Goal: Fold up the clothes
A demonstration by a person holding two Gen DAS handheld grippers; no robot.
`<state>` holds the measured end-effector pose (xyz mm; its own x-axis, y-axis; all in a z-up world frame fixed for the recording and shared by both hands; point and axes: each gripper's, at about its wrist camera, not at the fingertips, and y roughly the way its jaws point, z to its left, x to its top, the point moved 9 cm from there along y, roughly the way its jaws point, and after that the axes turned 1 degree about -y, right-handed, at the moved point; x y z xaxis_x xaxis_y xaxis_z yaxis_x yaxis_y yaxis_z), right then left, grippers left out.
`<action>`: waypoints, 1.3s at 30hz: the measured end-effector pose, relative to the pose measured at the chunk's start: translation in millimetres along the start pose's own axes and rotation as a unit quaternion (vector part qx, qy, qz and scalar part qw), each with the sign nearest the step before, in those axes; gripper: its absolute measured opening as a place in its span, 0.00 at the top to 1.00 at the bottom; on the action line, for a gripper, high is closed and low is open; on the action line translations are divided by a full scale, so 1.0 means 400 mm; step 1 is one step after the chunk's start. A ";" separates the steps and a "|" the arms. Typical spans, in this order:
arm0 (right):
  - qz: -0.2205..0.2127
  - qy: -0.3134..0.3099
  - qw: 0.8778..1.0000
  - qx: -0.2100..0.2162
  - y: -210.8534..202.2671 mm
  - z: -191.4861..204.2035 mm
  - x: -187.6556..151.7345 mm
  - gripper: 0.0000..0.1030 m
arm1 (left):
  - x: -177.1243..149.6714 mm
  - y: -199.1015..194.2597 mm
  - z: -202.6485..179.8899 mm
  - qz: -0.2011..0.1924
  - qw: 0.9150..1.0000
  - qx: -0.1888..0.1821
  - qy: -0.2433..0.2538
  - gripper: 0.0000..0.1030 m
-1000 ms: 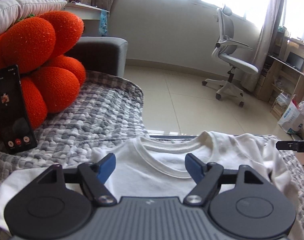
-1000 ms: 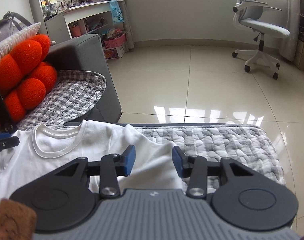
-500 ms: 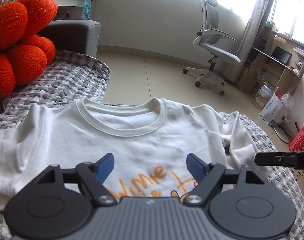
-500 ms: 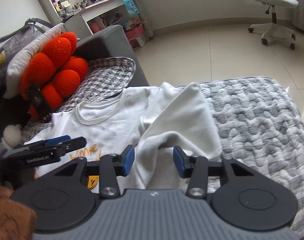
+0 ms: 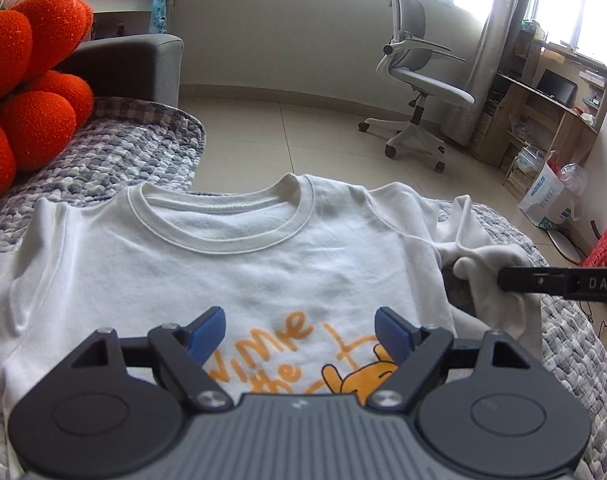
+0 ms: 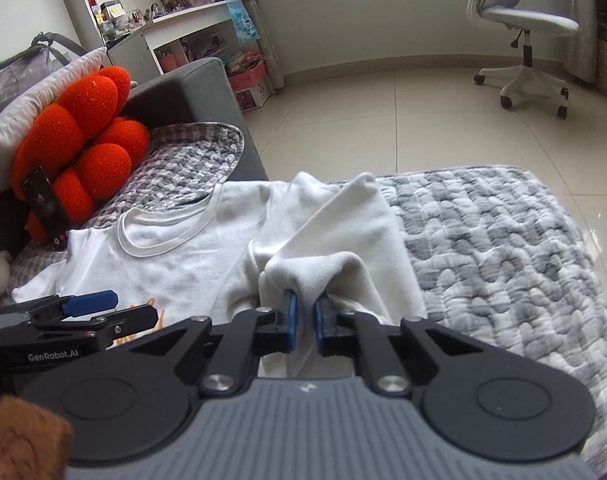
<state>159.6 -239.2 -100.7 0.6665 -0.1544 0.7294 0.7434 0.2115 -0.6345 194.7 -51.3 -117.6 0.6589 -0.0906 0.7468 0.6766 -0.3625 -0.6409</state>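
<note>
I log the shirt [image 5: 239, 264] flat on the quilt [image 6: 503, 248], collar at the far edge. Cushion [image 6: 87, 148] far left, phone [image 6: 43, 204] leaning against it. Chair [image 5: 419, 92] far right, on the floor beyond.

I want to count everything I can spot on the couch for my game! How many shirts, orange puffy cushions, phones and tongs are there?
White shirts: 1
Orange puffy cushions: 1
Phones: 1
Tongs: 2, left tongs open above the shirt's print, right tongs pinching the shirt's sleeve
Total: 5
</note>
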 end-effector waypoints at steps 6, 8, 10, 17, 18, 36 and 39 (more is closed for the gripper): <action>-0.023 -0.021 0.998 -0.053 -0.065 -0.081 0.048 0.91 | 0.040 -0.003 -0.011 -0.013 1.000 0.002 0.003 0.20; -0.025 -0.021 0.997 -0.071 -0.077 -0.119 0.060 0.91 | 0.056 0.000 -0.015 -0.019 1.000 0.001 0.006 0.20; -0.024 -0.018 0.996 -0.088 -0.084 -0.162 0.069 0.91 | 0.070 0.007 -0.020 -0.024 1.000 0.004 0.011 0.20; -0.008 0.013 0.990 -0.137 -0.070 -0.320 0.082 0.91 | 0.108 0.069 -0.031 -0.029 0.999 0.017 0.025 0.20; -0.006 0.017 0.990 -0.141 -0.066 -0.338 0.084 0.91 | 0.111 0.080 -0.030 -0.027 0.999 0.018 0.025 0.20; 0.003 0.053 0.987 -0.150 -0.041 -0.523 0.088 0.75 | 0.160 0.220 -0.016 -0.014 0.998 0.053 0.035 0.22; 0.002 0.060 0.987 -0.146 -0.050 -0.540 0.083 0.61 | 0.165 0.226 -0.016 -0.017 0.997 0.059 0.039 0.22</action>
<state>179.0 -457.0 -118.9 0.6581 -0.2709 0.7025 0.7138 -0.0723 -0.6966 297.4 -95.9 -125.2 0.6107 -0.1547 0.7766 0.7345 -0.2559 -0.6285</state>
